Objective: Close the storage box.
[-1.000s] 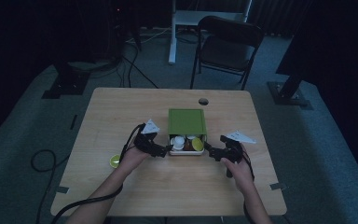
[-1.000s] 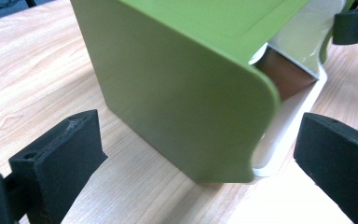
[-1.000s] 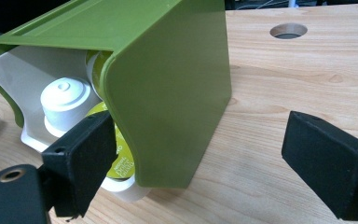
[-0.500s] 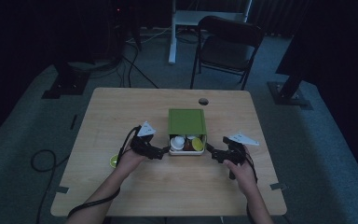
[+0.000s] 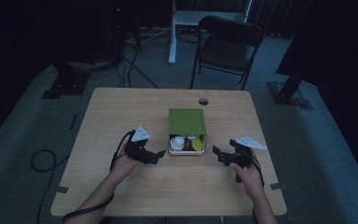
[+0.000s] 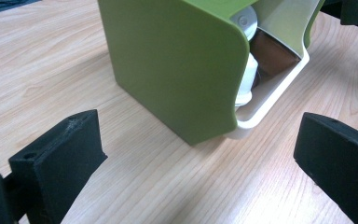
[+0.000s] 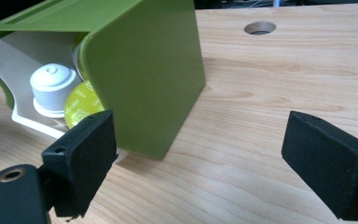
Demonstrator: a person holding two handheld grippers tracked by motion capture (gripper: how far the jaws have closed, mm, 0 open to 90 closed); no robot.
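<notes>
A green box [image 5: 187, 121] stands mid-table with its white inner tray [image 5: 186, 151] slid out toward me, holding a white capsule [image 5: 179, 142] and a yellow-green capsule [image 5: 197, 144]. My left gripper [image 5: 158, 155] lies open just left of the tray, apart from it. My right gripper [image 5: 216, 152] is open just right of the tray. In the left gripper view the open left gripper [image 6: 200, 140] faces the box's green side [image 6: 168, 60] and the tray [image 6: 272, 95]. The right gripper [image 7: 200, 149] frames the box's other side [image 7: 140, 70], with the white capsule [image 7: 51, 84] and yellow-green capsule [image 7: 81, 109] inside.
The wooden table [image 5: 121, 112] has a round cable hole [image 5: 203, 101] behind the box. A black folding chair [image 5: 226, 46] and a white desk leg [image 5: 172, 32] stand beyond the far edge. Cables lie on the floor at left [image 5: 42, 161].
Both grippers have drawn back a little toward the near edge and outward from the tray. The box and tray have not moved.
</notes>
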